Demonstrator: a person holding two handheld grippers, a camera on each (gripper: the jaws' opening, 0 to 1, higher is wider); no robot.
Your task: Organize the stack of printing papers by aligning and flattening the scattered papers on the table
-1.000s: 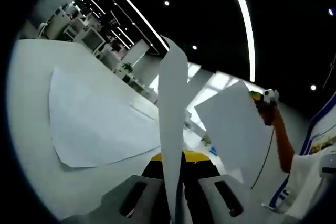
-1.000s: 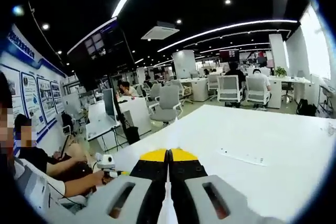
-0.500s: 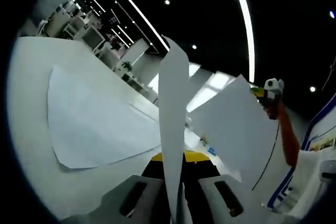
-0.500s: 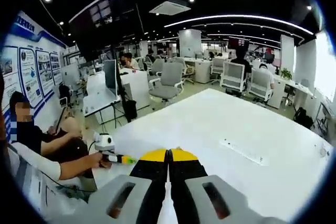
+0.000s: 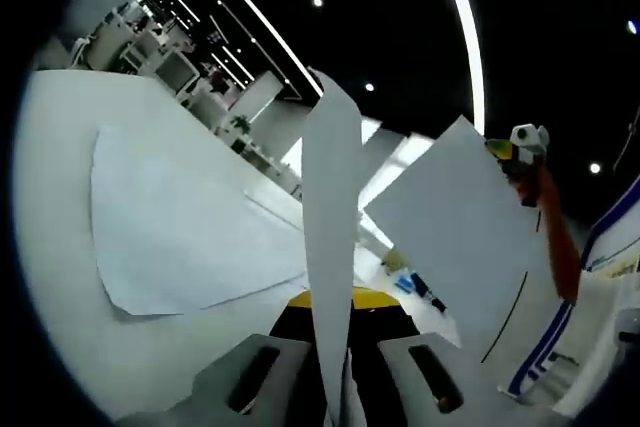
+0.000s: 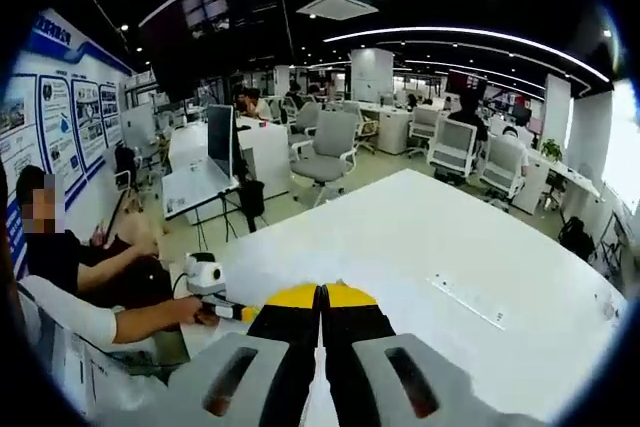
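Observation:
My left gripper [image 5: 335, 299] is shut on a white sheet [image 5: 330, 207] that stands edge-on and rises high between the jaws. To its right hangs a second white sheet [image 5: 455, 232], pinched at its top corner by my right gripper [image 5: 518, 143]. More white paper [image 5: 180, 237] lies flat on the white table [image 5: 60, 147] at the left, its edges uneven. In the right gripper view the right gripper [image 6: 322, 293] is shut, with a thin white paper edge [image 6: 319, 405] between the jaws. The left gripper [image 6: 212, 299] shows at lower left, held in a hand.
The white table [image 6: 420, 247] stretches ahead, with a thin pale strip [image 6: 466, 303] lying on it. Beyond its far edge stand grey office chairs [image 6: 332, 147], desks and a monitor [image 6: 220, 142]. A seated person [image 6: 70, 267] is at the left.
The sheet in the right gripper has risen and swung up to the right in the left gripper view. The right gripper view has tilted, showing more table. The left gripper's sheet stays put.

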